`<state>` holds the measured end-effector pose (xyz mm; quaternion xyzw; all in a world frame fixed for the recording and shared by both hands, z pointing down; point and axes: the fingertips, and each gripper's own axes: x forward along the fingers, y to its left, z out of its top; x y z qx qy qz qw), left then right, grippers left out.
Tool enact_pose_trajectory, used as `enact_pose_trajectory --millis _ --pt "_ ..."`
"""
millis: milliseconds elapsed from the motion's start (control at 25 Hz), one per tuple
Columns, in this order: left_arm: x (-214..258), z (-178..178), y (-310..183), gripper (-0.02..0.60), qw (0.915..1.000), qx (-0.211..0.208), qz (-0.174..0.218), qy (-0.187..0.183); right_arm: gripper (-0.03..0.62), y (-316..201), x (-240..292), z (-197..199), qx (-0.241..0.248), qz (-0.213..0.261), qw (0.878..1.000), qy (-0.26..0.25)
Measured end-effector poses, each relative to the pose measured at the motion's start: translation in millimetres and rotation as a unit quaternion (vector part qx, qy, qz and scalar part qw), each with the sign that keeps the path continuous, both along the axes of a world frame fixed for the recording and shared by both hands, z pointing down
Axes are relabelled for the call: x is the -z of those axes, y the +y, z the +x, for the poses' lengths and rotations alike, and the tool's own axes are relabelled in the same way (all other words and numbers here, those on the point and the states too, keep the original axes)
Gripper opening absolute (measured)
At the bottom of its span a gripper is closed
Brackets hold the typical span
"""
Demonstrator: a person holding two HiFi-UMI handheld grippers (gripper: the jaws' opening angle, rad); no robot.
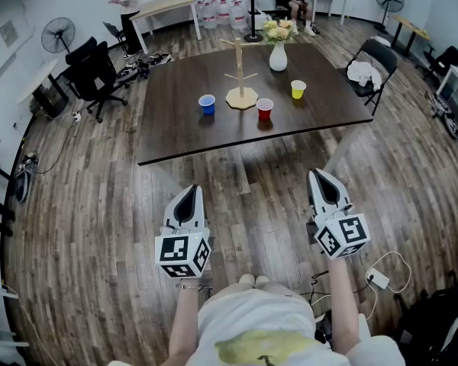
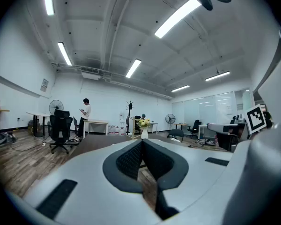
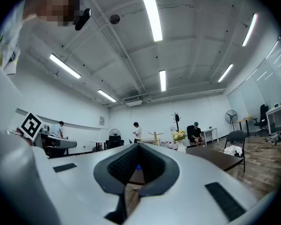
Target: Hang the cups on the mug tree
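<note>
Three plastic cups: blue cup point(image 1: 207, 104), red cup point(image 1: 265, 108), yellow cup point(image 1: 298, 89), near one wooden mug tree point(image 1: 240, 78); left gripper point(image 1: 188, 192), right gripper point(image 1: 321, 177) closed, empty.

The right gripper point(image 3: 137, 146), fingers point(image 3: 119, 165) together, faces the table point(image 3: 220, 157).

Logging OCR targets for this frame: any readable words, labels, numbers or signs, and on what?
No text here can be read.
Wall notice: too small to read.
Marker cubes: black-and-white square patterns only, no letters or digits.
Water jugs by the far wall: labels too small to read.
</note>
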<state>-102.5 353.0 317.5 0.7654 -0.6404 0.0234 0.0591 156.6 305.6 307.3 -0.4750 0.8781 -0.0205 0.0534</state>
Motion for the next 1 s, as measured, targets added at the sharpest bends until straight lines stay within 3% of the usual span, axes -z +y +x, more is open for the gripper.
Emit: enact_pose_trajectory --millis 560,1000 --pt "-4 11 -13 0.015 0.9999 0.008 -0.013 0.008 0.02 -16 -2 14 0.001 -0.005 1.0 -0.015" --pt "-22 32 -17 0.015 0.9989 0.028 -0.031 0.021 0.02 -33 -18 20 0.037 -0.016 0.999 -0.027"
